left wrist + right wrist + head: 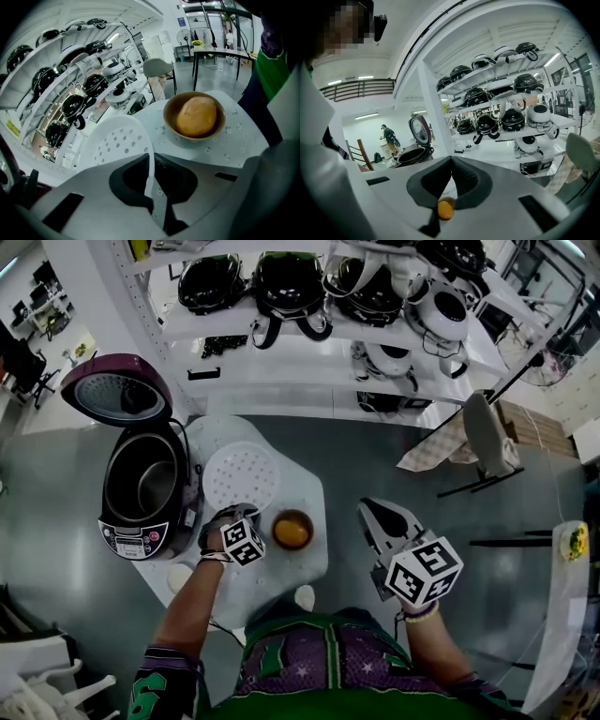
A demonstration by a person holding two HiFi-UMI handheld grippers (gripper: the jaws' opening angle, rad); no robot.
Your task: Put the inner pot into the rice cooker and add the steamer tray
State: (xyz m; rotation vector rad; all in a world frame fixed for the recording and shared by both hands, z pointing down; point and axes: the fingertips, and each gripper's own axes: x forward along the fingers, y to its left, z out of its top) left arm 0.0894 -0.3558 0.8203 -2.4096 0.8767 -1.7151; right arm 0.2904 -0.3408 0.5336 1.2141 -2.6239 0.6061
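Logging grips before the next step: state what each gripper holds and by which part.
The left gripper is shut on the white steamer tray, pinching its rim. The right gripper is shut and empty.

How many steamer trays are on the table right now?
1. The white steamer tray sits beside the open rice cooker, with its near rim pinched in the left claw. No other shows on the table.

Right hand-held gripper, jaws together and empty, before open rice cooker and shelves
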